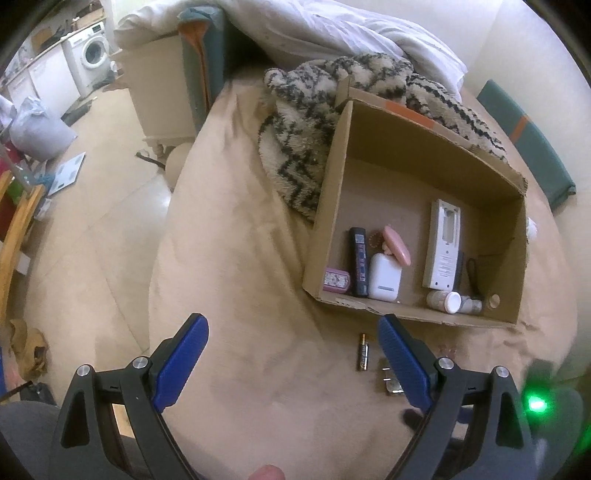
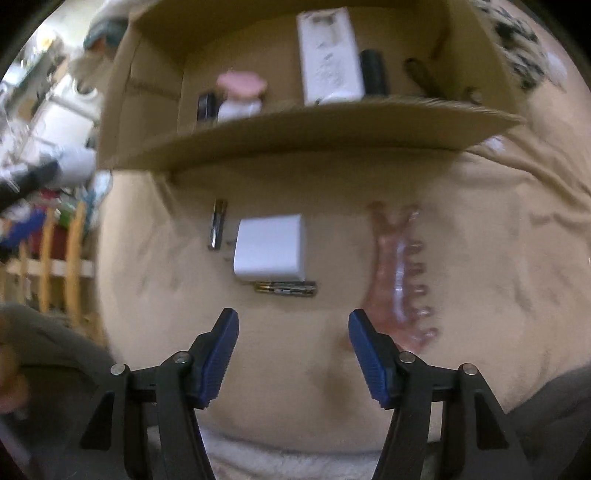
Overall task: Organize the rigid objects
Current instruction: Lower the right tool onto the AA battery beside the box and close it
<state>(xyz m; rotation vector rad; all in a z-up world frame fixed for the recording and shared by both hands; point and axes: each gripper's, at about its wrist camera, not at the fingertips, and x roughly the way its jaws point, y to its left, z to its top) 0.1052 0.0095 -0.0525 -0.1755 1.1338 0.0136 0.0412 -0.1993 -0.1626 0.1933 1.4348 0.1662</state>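
Note:
A cardboard box (image 1: 328, 206) lies on a tan bedspread and holds a white remote (image 1: 443, 247), a white case (image 1: 384, 277), a pink oval case (image 1: 397, 243), a dark stick (image 1: 359, 266) and a small bottle (image 1: 445, 301). In front of the box lie a battery (image 1: 363, 351) and a white plug adapter (image 2: 271, 247). A second battery (image 2: 286, 288) lies below the adapter, and a clear pink hair claw (image 2: 397, 273) lies to the right. My left gripper (image 1: 291, 328) is open over bare bedspread. My right gripper (image 2: 293, 325) is open with nothing between its fingers, just below the adapter.
A fuzzy zigzag-patterned blanket (image 1: 303, 122) and white bedding (image 1: 332, 29) lie behind the box. The bed's left edge drops to a floor with a scale (image 1: 68, 173), a bag (image 1: 37, 129) and a washing machine (image 1: 92, 51). A wooden rail (image 2: 48, 258) stands at the left.

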